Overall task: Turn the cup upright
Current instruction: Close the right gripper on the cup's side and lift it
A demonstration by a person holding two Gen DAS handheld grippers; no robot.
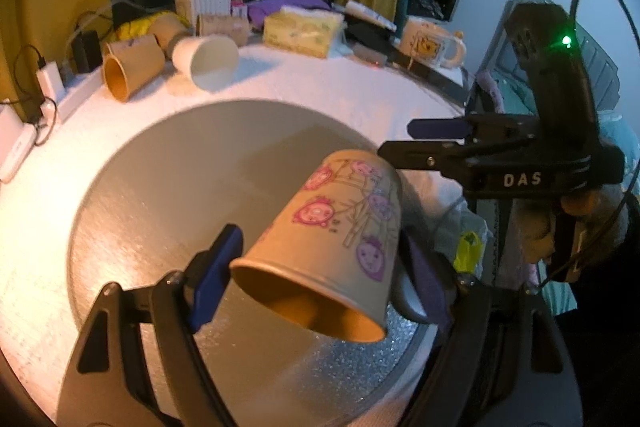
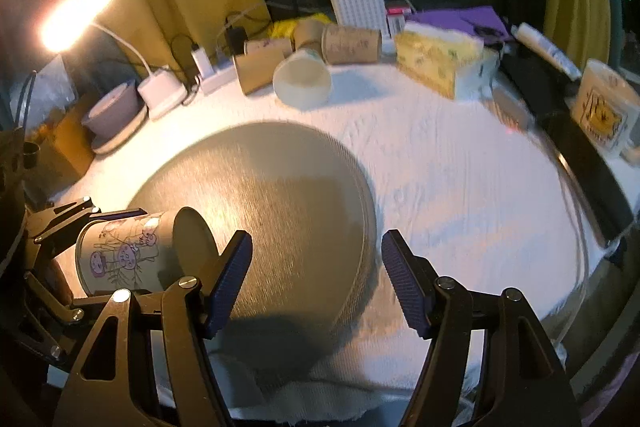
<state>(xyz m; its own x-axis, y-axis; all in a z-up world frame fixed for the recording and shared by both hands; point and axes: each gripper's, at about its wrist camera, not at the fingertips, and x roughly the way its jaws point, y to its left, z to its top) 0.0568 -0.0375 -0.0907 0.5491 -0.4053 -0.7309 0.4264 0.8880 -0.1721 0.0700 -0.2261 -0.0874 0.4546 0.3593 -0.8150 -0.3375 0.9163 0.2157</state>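
The cup (image 1: 332,247) is lifted over the grey mat (image 1: 168,195), tilted with its mouth facing down and toward the camera, clamped between the fingers of the left gripper (image 1: 320,267). The flip seems midway: next the left wrist must roll on until the mouth faces up, then set the base on the mat. The right gripper (image 2: 316,283) hovers beside it over the table (image 2: 460,167), fingers apart and empty.
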